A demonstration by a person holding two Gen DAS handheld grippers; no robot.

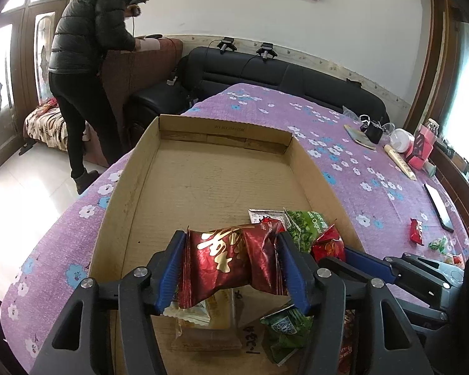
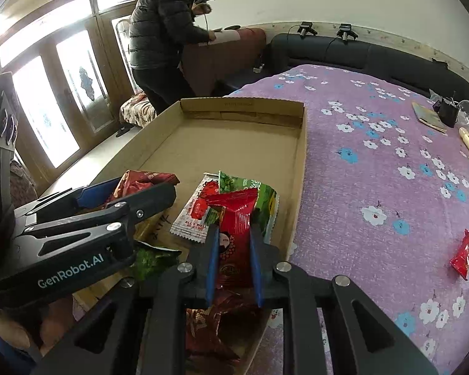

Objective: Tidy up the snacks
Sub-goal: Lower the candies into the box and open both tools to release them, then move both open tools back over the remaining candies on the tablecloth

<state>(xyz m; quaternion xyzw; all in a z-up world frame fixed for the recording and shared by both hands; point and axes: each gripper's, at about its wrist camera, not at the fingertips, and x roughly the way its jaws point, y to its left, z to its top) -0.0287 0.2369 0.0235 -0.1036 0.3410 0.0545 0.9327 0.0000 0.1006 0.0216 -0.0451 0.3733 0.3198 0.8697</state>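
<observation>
One cardboard box sits on the purple cloth.

Two claws: the left grips one dark red packet, and the right grips one bright red packet.

Loose in the box:
- two green packets and
- one white-and-red packet
- one pale biscuit packet

More wrappers under the claws are too hidden to count.

Out on the cloth there is one red packet, with one small green sweet near it, one phone and one pink box.

One person stands by the sofa.
</observation>
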